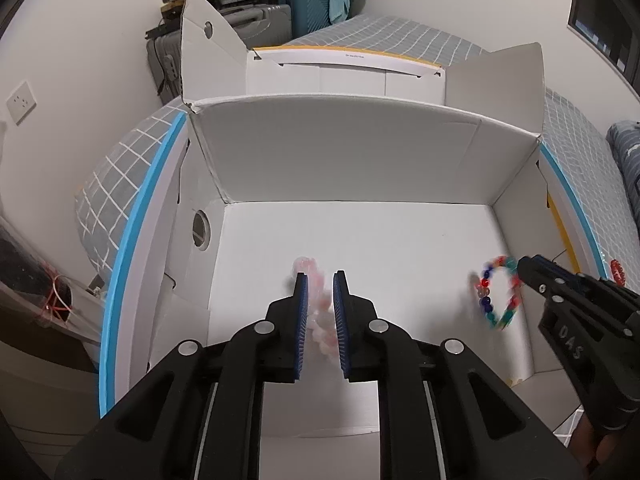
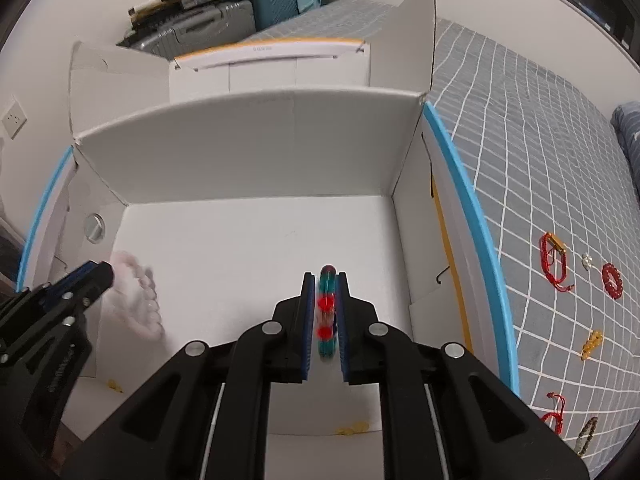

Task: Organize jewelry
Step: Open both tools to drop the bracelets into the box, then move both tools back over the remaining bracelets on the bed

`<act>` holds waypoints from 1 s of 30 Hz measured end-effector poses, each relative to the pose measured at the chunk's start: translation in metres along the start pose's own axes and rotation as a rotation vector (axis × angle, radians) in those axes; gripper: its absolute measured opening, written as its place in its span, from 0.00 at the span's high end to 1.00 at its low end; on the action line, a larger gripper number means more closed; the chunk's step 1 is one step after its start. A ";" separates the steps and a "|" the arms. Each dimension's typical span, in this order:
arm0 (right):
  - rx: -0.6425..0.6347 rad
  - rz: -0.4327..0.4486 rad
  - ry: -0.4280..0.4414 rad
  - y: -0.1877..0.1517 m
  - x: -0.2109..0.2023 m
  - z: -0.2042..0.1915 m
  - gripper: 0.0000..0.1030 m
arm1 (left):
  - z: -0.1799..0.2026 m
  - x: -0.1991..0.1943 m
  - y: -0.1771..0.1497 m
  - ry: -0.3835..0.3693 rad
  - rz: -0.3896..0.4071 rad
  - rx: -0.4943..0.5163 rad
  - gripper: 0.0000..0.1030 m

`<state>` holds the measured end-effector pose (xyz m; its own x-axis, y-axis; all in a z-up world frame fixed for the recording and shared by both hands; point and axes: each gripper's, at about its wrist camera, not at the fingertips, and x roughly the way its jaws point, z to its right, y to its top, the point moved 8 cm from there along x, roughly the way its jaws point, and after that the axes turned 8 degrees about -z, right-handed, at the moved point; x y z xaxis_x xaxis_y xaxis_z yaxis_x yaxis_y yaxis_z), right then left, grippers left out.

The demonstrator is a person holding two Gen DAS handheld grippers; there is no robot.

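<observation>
Evenly lit by soft indoor light, bright on the white box (image 1: 352, 168) walls, with no hard glare. Faint, diffuse shadows only, beneath the pink bracelet (image 1: 316, 300) and beside the multicoloured bracelet (image 1: 498, 292). Both bracelets smeared by motion blur, beads of the pink one nearly dissolved in the right wrist view (image 2: 138, 296); gripper fingers (image 1: 302, 320) sharp by contrast. Strong fisheye bending throughout: box edges bowed, grid lines of the bedspread (image 2: 540, 152) curved, black vignette filling the corners. Slightly soft and dimmer at the far luggage (image 1: 304, 0)
</observation>
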<state>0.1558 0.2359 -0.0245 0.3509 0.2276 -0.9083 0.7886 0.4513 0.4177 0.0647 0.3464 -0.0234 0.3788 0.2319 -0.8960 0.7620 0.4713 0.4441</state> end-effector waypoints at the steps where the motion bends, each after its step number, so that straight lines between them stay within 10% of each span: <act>1: 0.000 0.007 0.005 0.000 -0.003 0.000 0.88 | 0.000 -0.001 0.000 -0.003 0.003 -0.003 0.76; 10: 0.007 0.131 -0.014 0.002 -0.048 0.007 0.38 | 0.001 -0.024 -0.001 -0.009 0.065 -0.013 0.33; 20: 0.057 0.206 -0.035 -0.009 -0.089 0.046 0.18 | 0.021 -0.046 -0.006 -0.035 0.118 0.009 0.08; 30: 0.141 0.249 -0.085 -0.031 -0.123 0.112 0.07 | 0.077 -0.068 -0.017 -0.092 0.146 0.090 0.06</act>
<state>0.1450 0.0975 0.0719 0.5789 0.2403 -0.7792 0.7331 0.2650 0.6264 0.0666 0.2576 0.0300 0.5319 0.2114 -0.8200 0.7378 0.3596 0.5713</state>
